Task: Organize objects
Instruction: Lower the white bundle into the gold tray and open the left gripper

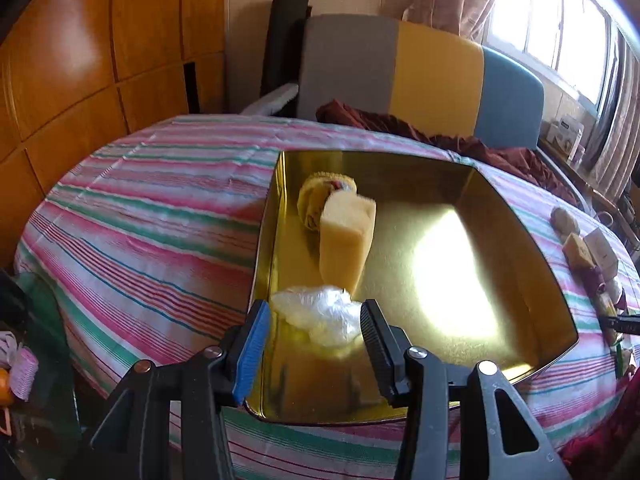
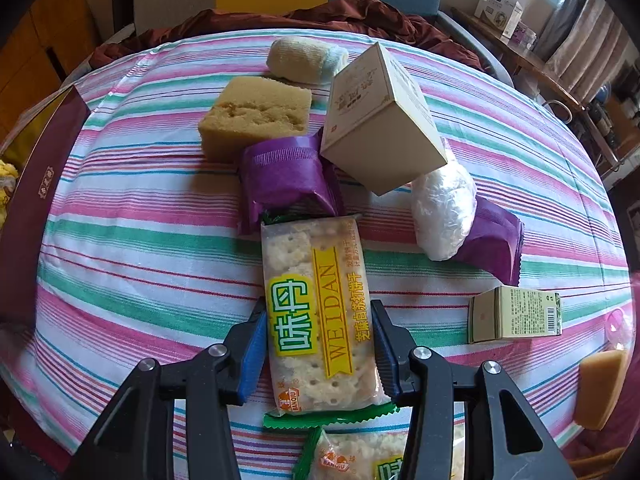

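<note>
You are filling the gold tin [image 1: 520,248]: sponge [image 1: 346,242] and rolled cloth [image 1: 316,196] lying ahead of your spread left gripper [image 1: 314,334], plastic wad [image 1: 320,314] loose between. Right gripper [image 2: 320,344] is pinching the cracker pack [image 2: 318,308]; boxes and purple packets are waiting beyond.

The cracker packet [image 2: 320,312] reads "WEIDAN", with "BANOIU" on its small logo.

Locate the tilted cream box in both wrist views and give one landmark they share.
Left wrist view: the cream box sits small at the far right edge, just right of the brown sponge.
Right wrist view: the cream box is upper centre, tilted, overlapping a purple packet.
Shared landmark: the brown sponge, left of the box in both.
</note>
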Demonstrator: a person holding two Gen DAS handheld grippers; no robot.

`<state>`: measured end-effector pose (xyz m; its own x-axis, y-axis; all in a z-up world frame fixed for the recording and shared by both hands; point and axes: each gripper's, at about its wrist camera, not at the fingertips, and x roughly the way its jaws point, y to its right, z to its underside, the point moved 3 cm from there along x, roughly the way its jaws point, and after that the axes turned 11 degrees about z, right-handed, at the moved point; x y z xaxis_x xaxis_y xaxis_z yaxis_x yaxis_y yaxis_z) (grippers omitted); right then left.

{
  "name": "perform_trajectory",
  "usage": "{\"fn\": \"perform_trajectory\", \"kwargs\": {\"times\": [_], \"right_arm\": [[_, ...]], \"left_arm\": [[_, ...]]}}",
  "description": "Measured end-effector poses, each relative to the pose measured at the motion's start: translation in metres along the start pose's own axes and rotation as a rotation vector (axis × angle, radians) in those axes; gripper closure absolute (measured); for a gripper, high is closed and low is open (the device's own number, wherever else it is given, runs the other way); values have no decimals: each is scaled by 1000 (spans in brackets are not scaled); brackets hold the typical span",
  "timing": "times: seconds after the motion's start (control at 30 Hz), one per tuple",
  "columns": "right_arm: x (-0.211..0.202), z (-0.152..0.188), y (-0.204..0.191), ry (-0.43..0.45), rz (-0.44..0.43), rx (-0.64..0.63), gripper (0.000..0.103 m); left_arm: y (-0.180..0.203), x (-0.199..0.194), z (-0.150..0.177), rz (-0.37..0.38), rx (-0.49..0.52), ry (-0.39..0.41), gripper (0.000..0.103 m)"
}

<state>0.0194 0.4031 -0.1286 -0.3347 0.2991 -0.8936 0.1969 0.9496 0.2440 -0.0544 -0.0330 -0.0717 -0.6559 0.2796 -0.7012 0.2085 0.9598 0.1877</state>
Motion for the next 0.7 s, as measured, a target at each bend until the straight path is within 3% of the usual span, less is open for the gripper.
{"fn": "perform_trajectory", "kwargs": {"times": [0.27,0.53,0.7], "right_arm": [[-14,5,-28,1,-30,-54,55],[-29,8,-81,-4,-167,-112,55],[-48,-1,-106,32,-258,-82,55]], "left_arm": [[7,-13,-8,2,9,39,56],[17,-16,-7,25,25,42,56],[21,-15,-5,37,29,39,56]]}}
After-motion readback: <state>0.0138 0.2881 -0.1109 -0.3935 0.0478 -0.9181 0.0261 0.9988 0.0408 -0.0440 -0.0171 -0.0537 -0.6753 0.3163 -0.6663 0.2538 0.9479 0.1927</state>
